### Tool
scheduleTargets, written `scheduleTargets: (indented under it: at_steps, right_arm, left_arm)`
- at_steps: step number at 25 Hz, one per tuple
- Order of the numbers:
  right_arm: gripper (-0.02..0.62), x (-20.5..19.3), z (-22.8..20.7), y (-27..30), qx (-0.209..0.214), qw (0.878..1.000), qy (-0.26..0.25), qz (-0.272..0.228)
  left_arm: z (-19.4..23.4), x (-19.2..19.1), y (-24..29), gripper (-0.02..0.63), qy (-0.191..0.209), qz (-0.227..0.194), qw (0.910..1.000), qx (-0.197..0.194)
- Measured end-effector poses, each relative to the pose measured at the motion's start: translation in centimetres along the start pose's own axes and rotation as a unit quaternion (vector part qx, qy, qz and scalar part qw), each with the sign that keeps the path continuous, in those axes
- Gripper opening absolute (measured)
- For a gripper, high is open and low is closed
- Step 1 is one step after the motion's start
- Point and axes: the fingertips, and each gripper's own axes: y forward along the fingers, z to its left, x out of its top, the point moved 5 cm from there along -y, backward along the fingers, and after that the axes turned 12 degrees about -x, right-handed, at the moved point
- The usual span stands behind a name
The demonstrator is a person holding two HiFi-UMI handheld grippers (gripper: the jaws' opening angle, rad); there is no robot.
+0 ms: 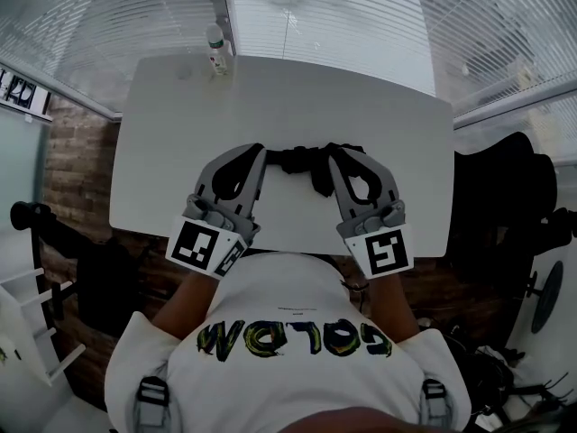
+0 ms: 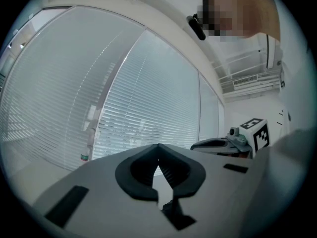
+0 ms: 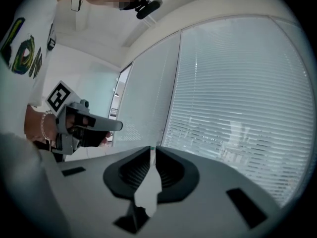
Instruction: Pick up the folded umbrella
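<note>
The folded black umbrella point(image 1: 299, 162) lies on the white table point(image 1: 361, 106) near its front edge, its strap trailing toward me. In the head view my left gripper point(image 1: 260, 152) reaches its left end and my right gripper point(image 1: 335, 152) its right end; I cannot tell whether either touches it. In the left gripper view the left gripper point(image 2: 158, 147) has its tips together with nothing between them. In the right gripper view the right gripper point(image 3: 151, 148) shows a thin slit between its tips, also with nothing in it. Neither gripper view shows the umbrella.
A small bottle point(image 1: 216, 54) stands at the table's far left corner, in front of the window blinds point(image 1: 343, 16). A dark chair point(image 1: 505, 188) sits to the right of the table and a white shelf point(image 1: 27, 332) at the lower left.
</note>
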Motion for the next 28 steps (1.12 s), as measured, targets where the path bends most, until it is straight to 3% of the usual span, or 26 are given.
scheduleTargets:
  at_steps: [10, 14, 22, 28]
  right_arm:
    - [0.169, -5.5, 2.0, 3.6, 0.079, 0.990, -0.081, 0.089]
    - [0.212, -7.7, 3.1, 4.8, 0.118, 0.974, -0.148, 0.125]
    - [0.261, -12.3, 5.5, 7.0, 0.197, 0.943, -0.202, 0.179]
    - [0.278, -16.0, 7.5, 8.2, 0.255, 0.907, -0.254, 0.219]
  left_arm:
    - [0.3, -1.1, -0.1, 0.011, -0.008, 0.004, 0.9998, 0.019]
    - [0.4, -1.6, -0.5, 0.011, -0.012, 0.008, 0.9995, 0.029]
    - [0.7, -2.6, -1.4, 0.011, -0.021, 0.016, 0.9985, 0.048]
    - [1.1, -3.7, -2.0, 0.011, -0.030, 0.023, 0.9974, 0.061]
